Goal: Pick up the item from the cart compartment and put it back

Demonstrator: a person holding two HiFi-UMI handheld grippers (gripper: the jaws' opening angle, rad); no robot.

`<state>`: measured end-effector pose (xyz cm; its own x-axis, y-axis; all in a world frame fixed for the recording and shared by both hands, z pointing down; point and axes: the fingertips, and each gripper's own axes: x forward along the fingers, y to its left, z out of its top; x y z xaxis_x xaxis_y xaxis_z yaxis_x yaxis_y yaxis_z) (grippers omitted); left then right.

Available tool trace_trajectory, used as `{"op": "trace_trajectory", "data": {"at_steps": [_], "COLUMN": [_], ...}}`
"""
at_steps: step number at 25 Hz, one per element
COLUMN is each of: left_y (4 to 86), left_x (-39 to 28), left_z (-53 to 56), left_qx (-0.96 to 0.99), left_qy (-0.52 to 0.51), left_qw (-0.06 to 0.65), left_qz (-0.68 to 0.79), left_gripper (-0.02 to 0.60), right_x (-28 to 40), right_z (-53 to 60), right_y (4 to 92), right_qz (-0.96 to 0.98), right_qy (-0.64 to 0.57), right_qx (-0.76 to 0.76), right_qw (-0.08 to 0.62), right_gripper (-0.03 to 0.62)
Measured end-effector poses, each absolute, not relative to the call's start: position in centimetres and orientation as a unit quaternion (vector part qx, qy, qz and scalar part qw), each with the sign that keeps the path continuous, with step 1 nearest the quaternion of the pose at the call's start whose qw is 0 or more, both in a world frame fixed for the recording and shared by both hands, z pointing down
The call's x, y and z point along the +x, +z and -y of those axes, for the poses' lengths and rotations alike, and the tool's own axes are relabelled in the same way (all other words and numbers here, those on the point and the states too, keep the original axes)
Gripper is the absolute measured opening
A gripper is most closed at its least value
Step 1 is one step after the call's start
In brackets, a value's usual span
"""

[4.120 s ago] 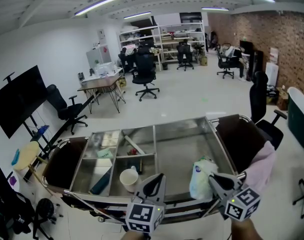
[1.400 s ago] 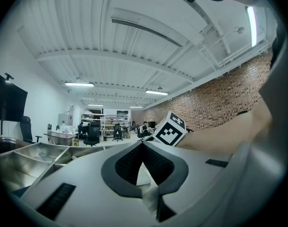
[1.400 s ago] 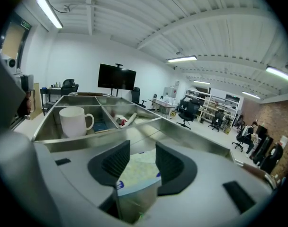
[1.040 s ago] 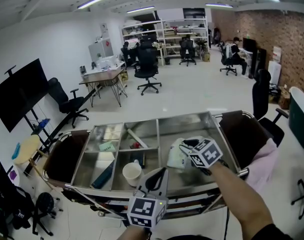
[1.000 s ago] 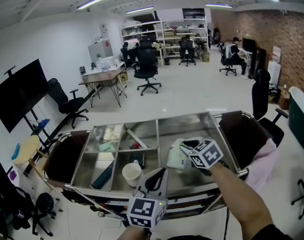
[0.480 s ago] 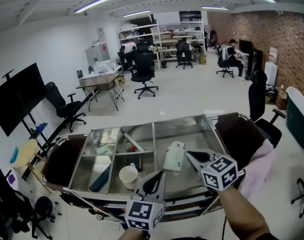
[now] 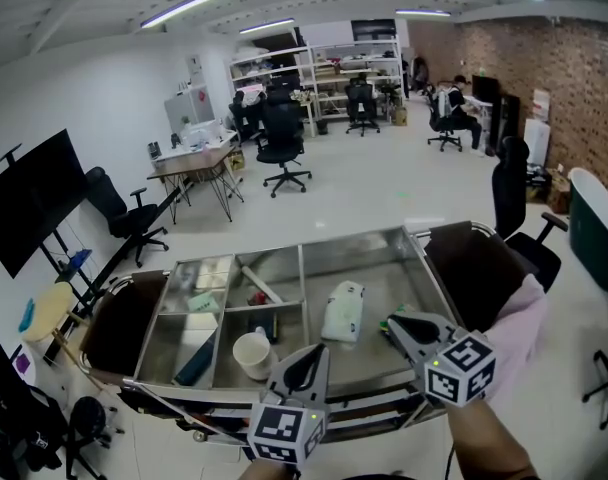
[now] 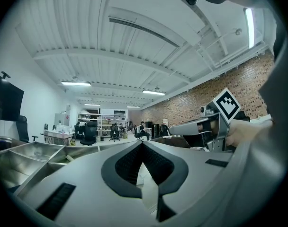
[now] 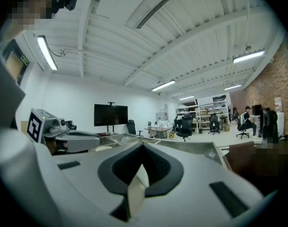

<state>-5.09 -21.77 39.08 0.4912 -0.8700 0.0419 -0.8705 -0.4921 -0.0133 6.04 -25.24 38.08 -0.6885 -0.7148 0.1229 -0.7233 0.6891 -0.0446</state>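
Observation:
The white pouch (image 7: 343,311) lies flat in the cart's large right compartment (image 7: 384,260). In the head view my right gripper (image 7: 396,322) hovers just right of the pouch, over the near part of that compartment, shut with nothing between its jaws. My left gripper (image 7: 308,354) hangs above the cart's near rail, a little left of the pouch, also shut and empty. The left gripper view shows its own jaws (image 8: 143,144) meeting at the tip and the right gripper (image 8: 172,127) beside it. Closed jaws (image 9: 143,146) fill the right gripper view.
The small left compartments hold a paper cup (image 7: 252,354), a dark blue item (image 7: 198,365) and a pale stick (image 7: 267,291). Dark fabric bags hang at both cart ends, with a pink cloth (image 7: 522,320) on the right. Office chairs and desks stand beyond.
My right gripper let go of the white pouch, shut, and drew back toward the cart's near edge. The pouch now lies in the large compartment. The left gripper barely moved.

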Motion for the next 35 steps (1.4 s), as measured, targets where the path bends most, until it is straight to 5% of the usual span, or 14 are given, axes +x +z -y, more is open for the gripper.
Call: {"op": "trace_trajectory", "data": {"at_steps": [15,35], "left_y": [38.8,40.0], "left_x": [-5.6,-5.8], "left_z": [21.0,20.5], "left_qx": [0.860,0.858], "left_qy": [0.013,0.024], "left_qw": [0.003,0.012], "left_qz": [0.509,0.514], "left_gripper": [0.000,0.000], "right_x": [8.7,9.5], "right_z": [20.3,20.7], "right_y": [37.1,40.6], "right_qz": [0.914,0.909], "right_qy": [0.036,0.072], "right_qx": [0.403,0.411], "right_qw": [-0.007,0.009], "right_gripper": [0.020,0.018]}}
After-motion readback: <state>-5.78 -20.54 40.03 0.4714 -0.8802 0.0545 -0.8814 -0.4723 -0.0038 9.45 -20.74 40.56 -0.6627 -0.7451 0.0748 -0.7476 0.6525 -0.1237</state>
